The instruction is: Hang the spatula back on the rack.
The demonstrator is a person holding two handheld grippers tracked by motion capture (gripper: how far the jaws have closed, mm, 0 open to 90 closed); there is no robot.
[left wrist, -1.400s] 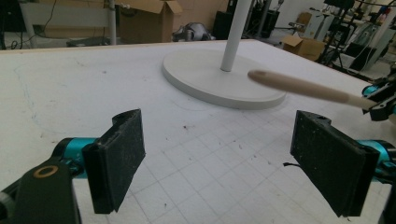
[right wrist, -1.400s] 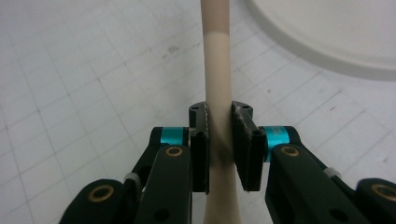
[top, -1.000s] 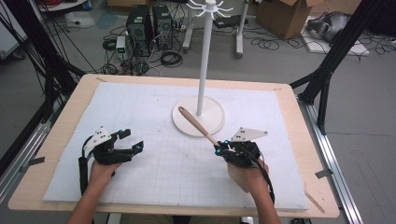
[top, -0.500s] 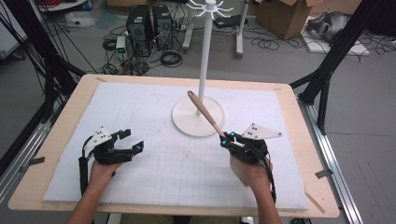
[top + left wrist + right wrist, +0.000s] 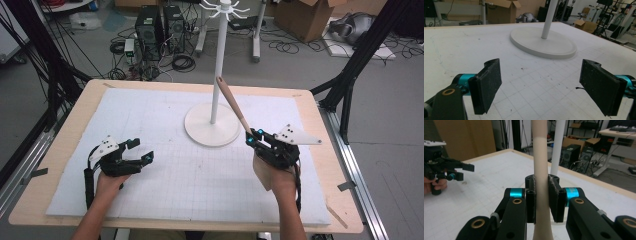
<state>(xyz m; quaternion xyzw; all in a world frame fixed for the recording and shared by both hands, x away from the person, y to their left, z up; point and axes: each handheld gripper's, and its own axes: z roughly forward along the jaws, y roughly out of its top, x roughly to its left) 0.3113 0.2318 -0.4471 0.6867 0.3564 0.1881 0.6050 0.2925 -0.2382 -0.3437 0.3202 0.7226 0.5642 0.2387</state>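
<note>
From above, the right gripper [image 5: 248,138] clenches a wooden spoon [image 5: 231,102] just right of the white stand [image 5: 212,131]; the left gripper [image 5: 141,151], well left of it, gapes empty. The left gripper view shows parted pads facing the stand's base. In the right gripper view the pads [image 5: 554,198] squeeze the spoon's handle before the pole.

The right gripper [image 5: 248,136] is lifting away from the white mat [image 5: 165,145] and drifting toward the table's right edge, carrying the wooden spoon [image 5: 231,104] clamped between its pads. The spoon is tipping up steeper: its far end, which was lying low over the round base [image 5: 200,131] of the white stand [image 5: 218,75], is now rising beside the pole and crossing it in the high view. The person's right hand [image 5: 272,172] is coming up off the mat with it, and the grey plate on the gripper is swinging further right.
</note>
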